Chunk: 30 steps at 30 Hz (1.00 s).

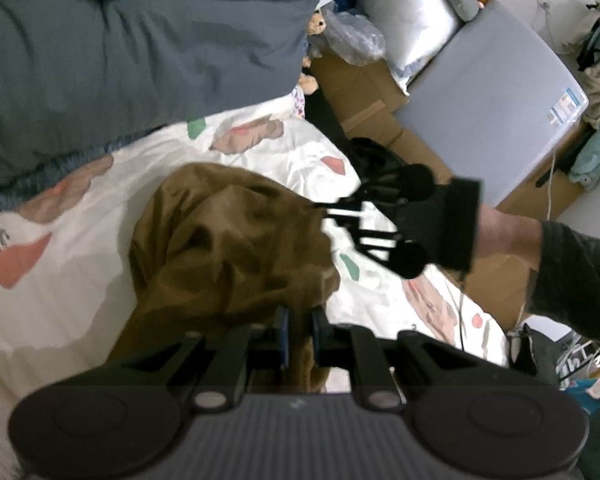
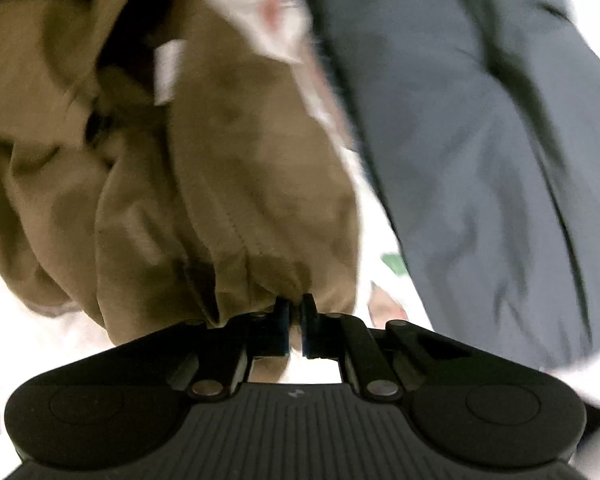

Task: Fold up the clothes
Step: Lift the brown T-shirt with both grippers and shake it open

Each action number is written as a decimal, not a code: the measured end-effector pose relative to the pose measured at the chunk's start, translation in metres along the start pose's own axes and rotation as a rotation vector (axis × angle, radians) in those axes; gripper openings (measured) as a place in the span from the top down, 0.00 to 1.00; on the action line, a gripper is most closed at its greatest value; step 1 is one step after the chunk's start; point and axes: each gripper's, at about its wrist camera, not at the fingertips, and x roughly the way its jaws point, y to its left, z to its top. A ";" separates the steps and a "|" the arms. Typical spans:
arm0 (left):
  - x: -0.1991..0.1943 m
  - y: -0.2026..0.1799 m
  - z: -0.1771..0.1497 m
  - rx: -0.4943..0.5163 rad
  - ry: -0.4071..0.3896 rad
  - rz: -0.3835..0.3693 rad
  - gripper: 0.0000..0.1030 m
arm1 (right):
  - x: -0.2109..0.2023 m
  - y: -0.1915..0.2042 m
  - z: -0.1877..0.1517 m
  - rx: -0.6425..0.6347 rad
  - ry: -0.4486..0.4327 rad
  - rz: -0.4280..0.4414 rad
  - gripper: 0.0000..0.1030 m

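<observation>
Brown garment [image 1: 228, 248], soft olive-brown cloth, unfolded and bunched into a loose rumpled mound with deep creases. It lies on the bed, on the white sheet [image 1: 80, 300] printed with pink and green patches, near the grey-blue duvet [image 1: 140, 40] and apart from it. One edge of the cloth runs toward the left gripper [image 1: 299, 320] and passes between its fingers, which are closed on it. In the right wrist view a gathered, stitched hem of the brown garment [image 2: 220, 200] is pinched by the right gripper [image 2: 296, 308], the fabric fanning away from the grip in pleats. A small white label [image 2: 167, 72] shows on the cloth, above the hem.
</observation>
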 end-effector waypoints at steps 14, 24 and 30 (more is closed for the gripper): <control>-0.030 -0.076 0.047 0.145 -0.111 -0.023 0.89 | -0.182 -0.081 -0.044 0.599 -0.052 -0.135 0.96; -0.083 -0.184 0.097 0.255 -0.267 -0.076 0.90 | -0.345 -0.098 -0.035 0.671 -0.075 -0.327 0.96; -0.121 -0.256 0.126 0.321 -0.377 -0.105 0.90 | -0.444 -0.108 -0.029 0.707 -0.090 -0.444 0.96</control>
